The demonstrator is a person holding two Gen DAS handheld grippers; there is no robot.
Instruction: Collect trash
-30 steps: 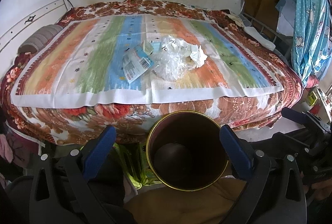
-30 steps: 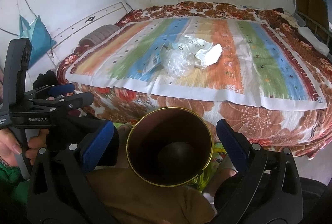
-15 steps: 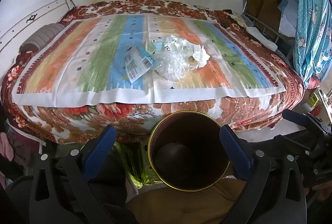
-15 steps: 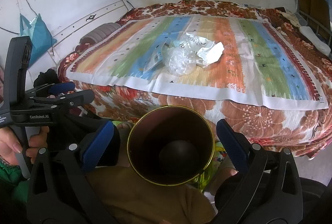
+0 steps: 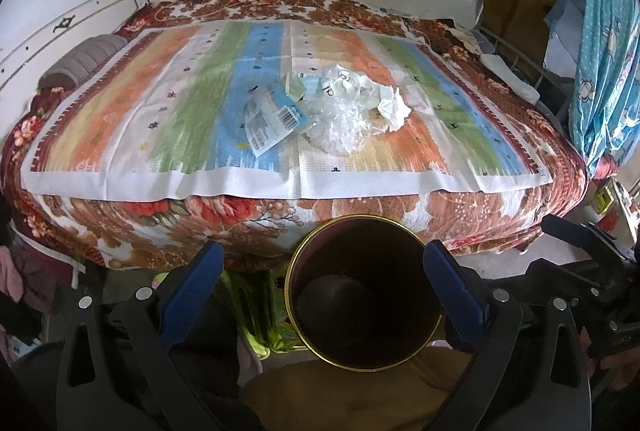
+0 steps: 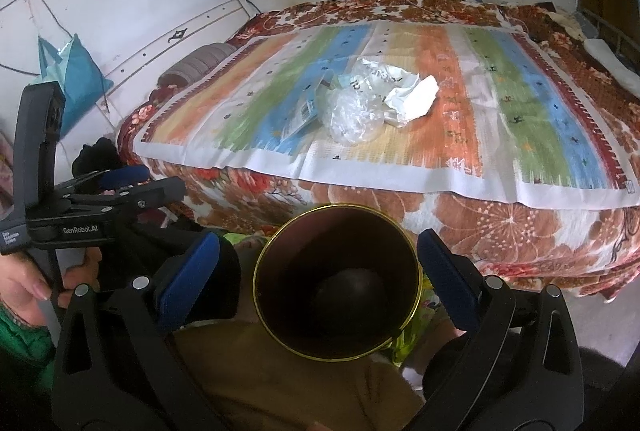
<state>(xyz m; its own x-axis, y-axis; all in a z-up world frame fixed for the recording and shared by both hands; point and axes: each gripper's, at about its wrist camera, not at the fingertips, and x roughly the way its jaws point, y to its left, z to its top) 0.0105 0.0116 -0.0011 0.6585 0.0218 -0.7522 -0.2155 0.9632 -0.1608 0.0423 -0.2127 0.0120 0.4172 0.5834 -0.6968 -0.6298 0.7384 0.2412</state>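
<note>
A pile of trash lies mid-bed on a striped cloth (image 5: 160,103): a blue printed wrapper (image 5: 270,117), a crumpled clear plastic bag (image 5: 340,127) and crumpled white paper (image 5: 394,107). The pile also shows in the right wrist view: wrapper (image 6: 306,111), plastic bag (image 6: 354,115), paper (image 6: 416,97). A dark round bin with a gold rim (image 5: 364,295) stands below the bed's near edge, between both grippers' fingers; it also shows in the right wrist view (image 6: 338,283). My left gripper (image 5: 320,279) is open and empty. My right gripper (image 6: 320,271) is open and empty. Both are well short of the trash.
The bed has a floral blanket (image 5: 200,215) and a grey bolster (image 5: 80,61) at the left. Clothes hang at the right (image 5: 600,31). A teal bag (image 6: 74,71) hangs on the left wall. My brown-clad lap (image 6: 280,383) lies under the bin.
Both cameras have shifted slightly, so the bed and trash sit a little differently in view. The bin and both open grippers stay as they were.
</note>
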